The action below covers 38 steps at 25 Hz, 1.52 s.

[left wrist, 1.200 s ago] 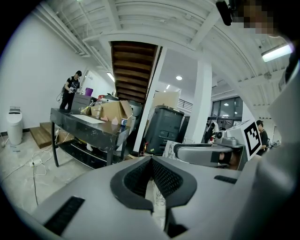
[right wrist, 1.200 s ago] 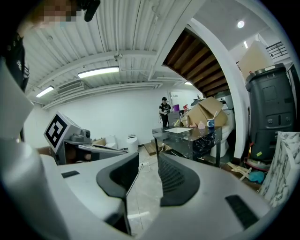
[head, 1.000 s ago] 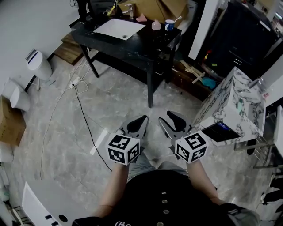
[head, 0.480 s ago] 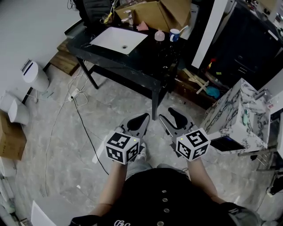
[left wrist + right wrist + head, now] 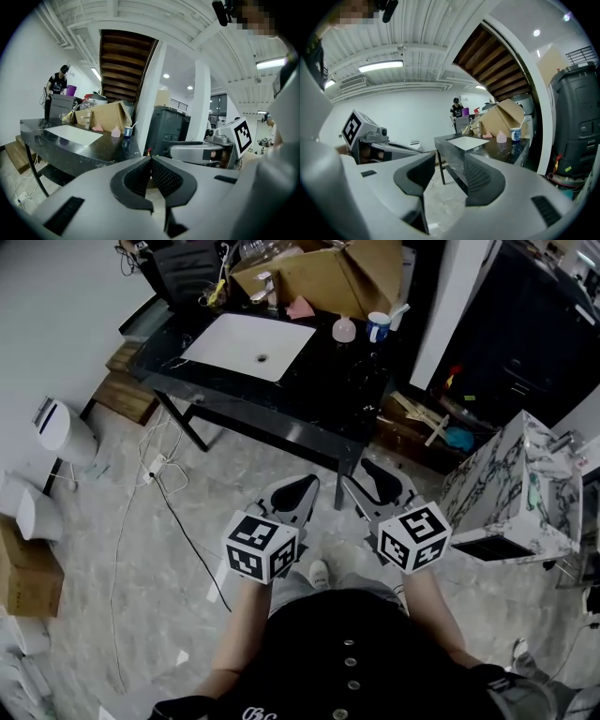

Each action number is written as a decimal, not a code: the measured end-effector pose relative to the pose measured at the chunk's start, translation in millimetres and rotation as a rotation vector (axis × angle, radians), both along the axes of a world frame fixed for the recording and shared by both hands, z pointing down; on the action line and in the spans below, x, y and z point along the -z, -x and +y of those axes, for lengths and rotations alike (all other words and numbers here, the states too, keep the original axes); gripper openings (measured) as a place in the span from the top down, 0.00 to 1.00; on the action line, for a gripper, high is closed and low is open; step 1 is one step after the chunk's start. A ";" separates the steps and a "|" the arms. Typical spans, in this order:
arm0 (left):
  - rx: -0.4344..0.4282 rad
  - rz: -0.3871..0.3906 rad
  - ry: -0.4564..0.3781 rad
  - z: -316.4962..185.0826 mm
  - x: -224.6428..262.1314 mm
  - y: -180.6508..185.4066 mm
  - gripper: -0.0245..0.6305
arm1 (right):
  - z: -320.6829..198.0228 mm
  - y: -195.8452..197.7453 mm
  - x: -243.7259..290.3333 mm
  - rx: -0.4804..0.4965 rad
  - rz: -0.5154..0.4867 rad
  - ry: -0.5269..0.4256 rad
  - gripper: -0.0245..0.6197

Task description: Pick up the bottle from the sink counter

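1. Pink squat bottle (image 5: 344,330) stood upright on the glossy black stone counter (image 5: 309,399), toward its far right end, and neither gripper touched it.
2. Just to the right of the bottle stood a blue-and-white mug (image 5: 378,327) with a white stick-like thing leaning out of it. The two were close but apart.
3. To the bottle's left, a white rectangular sink basin (image 5: 248,345) was set into the counter. A metal tap (image 5: 269,287) stood at its far edge, with a small pink folded thing (image 5: 300,307) beside the tap.
4. An open brown cardboard box (image 5: 328,273) leaned behind the counter.
5. The left gripper (image 5: 292,495) was held out over the grey marbled floor (image 5: 187,521), well short of the counter. Its jaws were clenched together with nothing in them.
6. The right gripper (image 5: 361,482) was beside it, also well apart from the bottle. Its jaws stood apart and had just been opening, and only the floor and the counter's leg showed through the gap.
7. A white cabinet with dark marble veining (image 5: 506,484) stood on the floor to the right of the right gripper.
8. In the left gripper view, a person in dark clothes (image 5: 57,86) stood beyond the counter's far end.
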State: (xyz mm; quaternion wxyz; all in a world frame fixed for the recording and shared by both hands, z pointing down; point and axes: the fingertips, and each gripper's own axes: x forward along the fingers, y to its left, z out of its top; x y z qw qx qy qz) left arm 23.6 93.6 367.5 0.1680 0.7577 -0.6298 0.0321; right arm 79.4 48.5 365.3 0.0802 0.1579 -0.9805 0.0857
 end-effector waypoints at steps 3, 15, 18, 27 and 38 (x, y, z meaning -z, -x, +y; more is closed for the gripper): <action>-0.001 0.009 0.001 -6.9 -2.0 17.0 0.94 | -2.8 14.8 1.5 0.009 -0.011 0.007 0.68; 0.017 0.066 0.000 -33.6 -13.1 49.9 0.94 | -33.7 49.1 -0.8 -0.004 0.009 -0.009 0.65; 0.022 0.065 0.008 -43.6 -15.3 61.9 0.94 | -47.8 62.6 3.1 -0.010 0.001 -0.029 0.64; 0.027 0.060 0.030 -87.0 -21.9 97.2 0.94 | -106.5 100.4 11.6 -0.042 -0.043 -0.062 0.64; 0.029 0.046 0.041 -160.4 -17.8 151.9 0.94 | -188.9 156.5 -3.2 -0.047 0.030 -0.044 0.62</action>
